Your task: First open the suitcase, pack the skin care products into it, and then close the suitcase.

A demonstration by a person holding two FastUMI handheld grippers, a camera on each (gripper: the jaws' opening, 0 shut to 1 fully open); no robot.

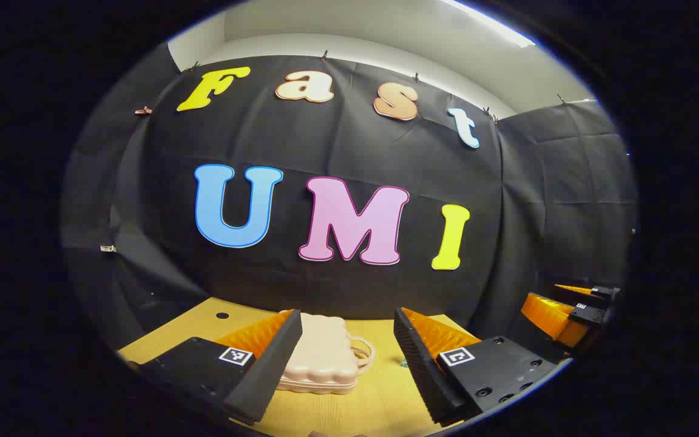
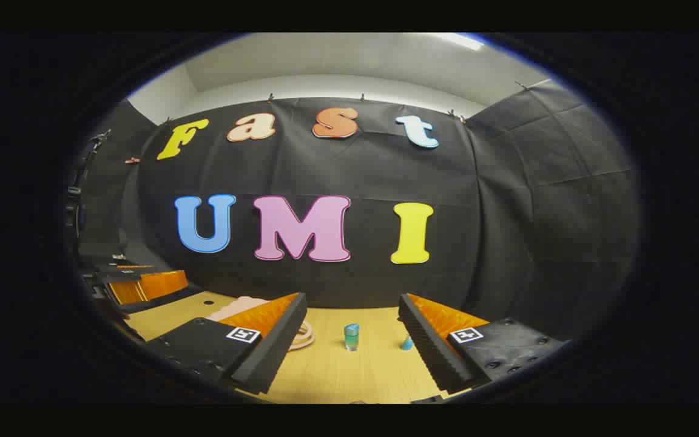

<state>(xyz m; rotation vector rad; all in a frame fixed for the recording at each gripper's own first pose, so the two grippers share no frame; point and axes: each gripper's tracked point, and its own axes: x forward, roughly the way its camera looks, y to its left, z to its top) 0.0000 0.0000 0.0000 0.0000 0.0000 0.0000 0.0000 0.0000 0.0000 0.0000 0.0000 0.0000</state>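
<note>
Left gripper view: the left tool (image 1: 346,340) is hanging low over the wooden worktop (image 1: 380,403), fingers spread wide, nothing between them, released. The suitcase (image 1: 322,358) is lying flat on the worktop straight ahead, partly behind the tool's left-hand finger (image 1: 273,361). It is looking closed: lid and base are meeting in one seam along the near edge. The shell is pale pink with a rippled, scalloped top. A looped handle (image 1: 363,352) of the same colour is sticking out of the side facing the gap between the fingers. A small dark hole (image 1: 222,315) is showing in the worktop beyond the suitcase, toward the cloth wall. The right tool (image 1: 571,312) is showing off to the far side of the suitcase's handle end, at the view's edge, orange and black; from here I cannot tell its state.

Right gripper view: the right tool (image 2: 352,334) is also hovering over the worktop (image 2: 349,376), fingers wide apart, empty, released. This view is adding the skin care products: a small blue-green bottle (image 2: 351,337) standing upright on the worktop, well apart from the suitcase (image 2: 237,306) on its handle side, and a second small blue item (image 2: 407,343) farther out the same way, half hidden by the tool's finger (image 2: 431,349), too small to identify. The suitcase here is mostly hidden behind the other finger, its handle (image 2: 304,334) peeking out. Beyond the suitcase, the left tool (image 2: 143,285) is showing at the edge.
</note>
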